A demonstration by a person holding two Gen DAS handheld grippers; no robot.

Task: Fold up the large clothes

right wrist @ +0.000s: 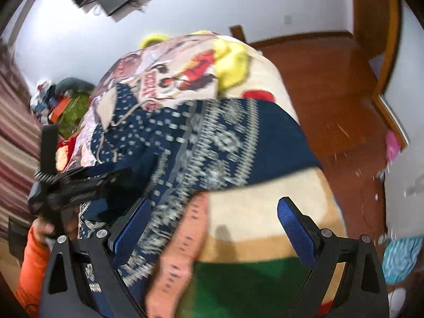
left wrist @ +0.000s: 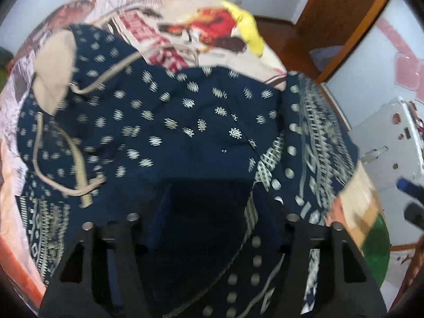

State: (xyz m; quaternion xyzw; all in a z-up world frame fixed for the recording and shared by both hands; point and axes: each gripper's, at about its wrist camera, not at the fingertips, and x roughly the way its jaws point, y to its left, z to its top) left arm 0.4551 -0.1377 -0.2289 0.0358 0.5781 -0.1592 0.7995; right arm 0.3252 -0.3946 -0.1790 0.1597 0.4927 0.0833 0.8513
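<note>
A navy garment (left wrist: 185,122) with a white print, a beige hood lining and beige drawstrings lies spread on a bed with a colourful printed blanket (left wrist: 201,26). My left gripper (left wrist: 212,206) points down onto it. A dark fold of the cloth lies between its jaws and hides the tips, so I cannot tell whether the pads press on it. My right gripper (right wrist: 214,212) stands open over the blanket (right wrist: 265,206) at the garment's (right wrist: 212,137) patterned hem, with nothing held. The left gripper (right wrist: 116,175) shows at the left, carried by a hand in an orange sleeve (right wrist: 31,259).
A yellow cloth (left wrist: 249,26) lies at the bed's far end. Wooden floor (right wrist: 331,92) and a wooden door frame are to the right. A heap of clothes (right wrist: 66,103) sits at the far left, a turquoise cloth (right wrist: 402,257) on the floor, a white appliance (left wrist: 392,137) nearby.
</note>
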